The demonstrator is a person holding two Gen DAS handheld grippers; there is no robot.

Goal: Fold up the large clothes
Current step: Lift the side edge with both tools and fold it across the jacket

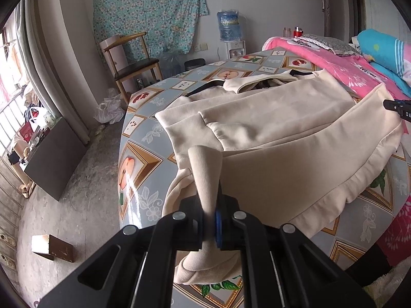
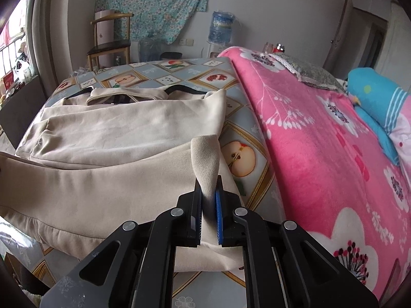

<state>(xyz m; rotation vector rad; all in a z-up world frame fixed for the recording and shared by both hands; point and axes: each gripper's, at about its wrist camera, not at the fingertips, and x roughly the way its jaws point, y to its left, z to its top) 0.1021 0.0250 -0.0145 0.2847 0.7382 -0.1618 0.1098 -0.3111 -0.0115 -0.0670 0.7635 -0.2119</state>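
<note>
Gripping: the left tool (image 1: 211, 220) is clamped narrow on a pinched-up tuft of the cream sweatshirt (image 1: 277, 133) at its near left hem corner; the right tool (image 2: 208, 206) is clamped the same way on the near right hem corner.
Pads: blue pad faces press the cloth from one side, black jaws from the other; a cone of fabric stands up above each pinch.
Where the garment lies: spread on the table (image 1: 143, 138), collar at the far end, sleeves folded in across the chest, near hem raised off the surface by both tools.
Handling, as I judge it: light, limp, thick knit; it will sag between the two holds and drape, not hold a line, so both corners need to travel together.
Slip: brushed, matte fabric looks grippy in the pads; the glossy tablecloth under it looks slick, so the body may slide when pulled.
Best hold: the ribbed hem band (image 1: 341, 192), which is doubled and firmer than the body cloth.
Shapes and textures: black trim at the neckline; tablecloth printed with framed fruit tiles.
Beside: a fluffy pink flowered blanket (image 2: 321, 141) lies just right of the garment.
</note>
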